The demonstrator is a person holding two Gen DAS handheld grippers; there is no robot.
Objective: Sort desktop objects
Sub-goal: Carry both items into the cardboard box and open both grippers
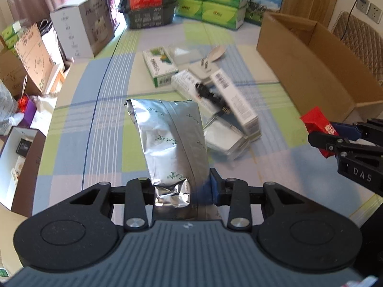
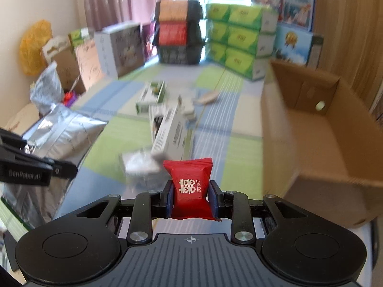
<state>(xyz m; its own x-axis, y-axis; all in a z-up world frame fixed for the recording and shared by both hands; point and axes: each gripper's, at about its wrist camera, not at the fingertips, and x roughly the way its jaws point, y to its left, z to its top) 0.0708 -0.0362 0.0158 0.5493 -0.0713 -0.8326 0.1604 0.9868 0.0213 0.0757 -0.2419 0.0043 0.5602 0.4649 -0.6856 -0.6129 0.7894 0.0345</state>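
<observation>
Two tongs: each is clamped on a packet, both held above the checked surface (image 1: pixel 100 110).
Left tongs (image 1: pixel 183 191): closed on the crumpled bottom end of a silver foil bag (image 1: pixel 172 138), which sticks out forward from the jaws above the cloth.
Right tongs (image 2: pixel 190 197): blue pads squeezed against both sides of a small red packet (image 2: pixel 189 184) with white characters printed on it.
Red packet, left view: seen at the right edge, pinched in the other tool, just in front of the cardboard box (image 1: pixel 318 71).
Cardboard box: open-topped, standing on the right side of the surface; what is inside cannot be told.
Pile on the surface: a green and white carton (image 1: pixel 159 65), two long white boxes (image 1: pixel 237 102), a clear plastic case (image 1: pixel 222 138) and a black clip-like thing (image 1: pixel 208 94) lying together in the middle, beyond the foil bag.
Spoon-like pale object (image 1: pixel 216 53): lies at the far end of the pile, near the cardboard box.
Far end: green tissue packs (image 1: pixel 215 2) stacked beside dark cartons with red and orange panels (image 1: pixel 148 2).
Left edge: a grey printed carton (image 1: pixel 83 28) and a brown open box (image 1: pixel 31 57) stand along the side.
</observation>
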